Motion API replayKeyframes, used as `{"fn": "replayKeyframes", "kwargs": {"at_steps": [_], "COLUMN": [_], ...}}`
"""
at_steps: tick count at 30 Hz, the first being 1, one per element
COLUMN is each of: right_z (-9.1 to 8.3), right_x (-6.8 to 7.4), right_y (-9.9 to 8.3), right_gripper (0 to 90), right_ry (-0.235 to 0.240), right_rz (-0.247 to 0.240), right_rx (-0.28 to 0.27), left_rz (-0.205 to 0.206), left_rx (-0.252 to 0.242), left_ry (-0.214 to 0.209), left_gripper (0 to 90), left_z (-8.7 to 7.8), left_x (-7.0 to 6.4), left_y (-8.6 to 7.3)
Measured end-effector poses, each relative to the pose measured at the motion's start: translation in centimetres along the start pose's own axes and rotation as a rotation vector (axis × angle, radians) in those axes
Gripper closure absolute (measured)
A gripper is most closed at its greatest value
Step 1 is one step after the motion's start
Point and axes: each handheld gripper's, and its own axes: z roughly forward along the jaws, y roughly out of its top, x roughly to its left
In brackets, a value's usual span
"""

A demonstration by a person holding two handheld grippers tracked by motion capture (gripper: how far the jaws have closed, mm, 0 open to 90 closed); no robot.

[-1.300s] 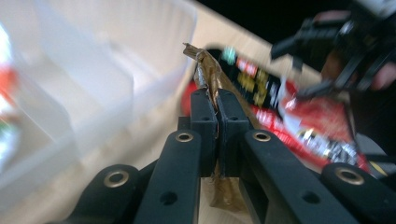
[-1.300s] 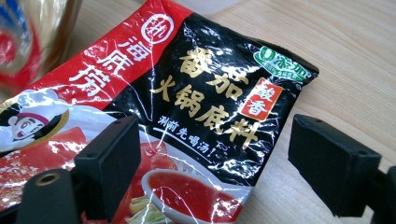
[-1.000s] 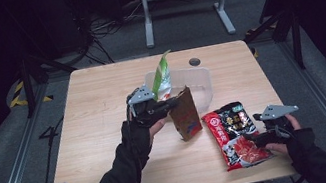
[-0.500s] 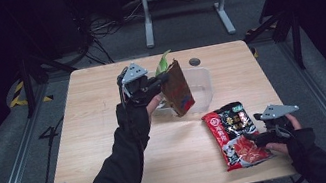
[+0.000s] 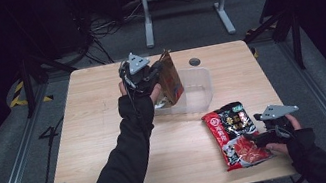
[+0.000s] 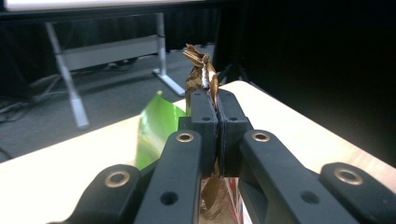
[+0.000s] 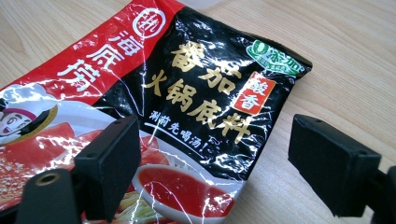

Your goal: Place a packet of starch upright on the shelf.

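Red-black sauce packet on table

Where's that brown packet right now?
In the high view, the brown packet hangs from the shut left gripper, raised over the left end of the clear plastic tub at the table's far middle, beside a green packet.

High cam looks down on table — gripper cams ride close behind jaws.
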Motion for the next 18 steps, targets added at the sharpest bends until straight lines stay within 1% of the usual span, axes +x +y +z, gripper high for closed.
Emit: {"fn": "replayKeyframes", "kwargs": {"at_steps": [3,4,5,7,8,9,12,15,16,17,18], "right_z": [0.1,0.1,0.1,0.1,0.1,0.1,0.0,0.0,0.0,0.0,0.0], "right_x": [0.1,0.1,0.2,0.2,0.2,0.2,0.0,0.0,0.0,0.0,0.0], "right_y": [0.1,0.1,0.1,0.1,0.0,0.0,-0.1,-0.1,-0.1,-0.1,-0.1], "right_gripper": [17.6,17.6,17.6,17.6,17.6,17.6,17.6,17.6,17.6,17.6,17.6], "right_ry": [0.003,0.003,0.003,0.004,0.005,0.005,0.005,0.006,0.004,0.004,0.005], "right_rz": [-0.003,-0.003,-0.006,-0.007,-0.007,-0.006,-0.005,0.000,0.002,0.002,0.003], "right_rx": [0.001,0.001,0.001,0.003,0.003,0.002,0.003,-0.002,0.000,0.000,0.000], "left_rz": [-0.010,-0.010,-0.001,0.008,0.019,0.031,0.024,0.020,0.029,0.029,0.041], "left_rx": [0.011,0.011,0.029,0.040,0.043,0.047,0.042,0.046,0.055,0.055,0.059], "left_ry": [-0.003,-0.003,0.026,0.070,0.091,0.125,0.148,0.146,0.161,0.161,0.169], "left_gripper": [88.0,88.0,88.0,88.0,88.1,88.1,88.1,88.1,88.0,88.0,88.0], "left_z": [0.7,0.7,1.4,2.2,2.4,2.6,2.8,2.8,3.0,3.0,3.1], "left_x": [-0.1,-0.1,-0.5,-0.9,-1.0,-1.1,-0.6,-0.4,-0.5,-0.5,-0.6], "left_y": [-0.2,-0.2,-0.4,-0.6,-0.6,-0.6,-0.3,-0.3,-0.5,-0.5,-0.5]}}
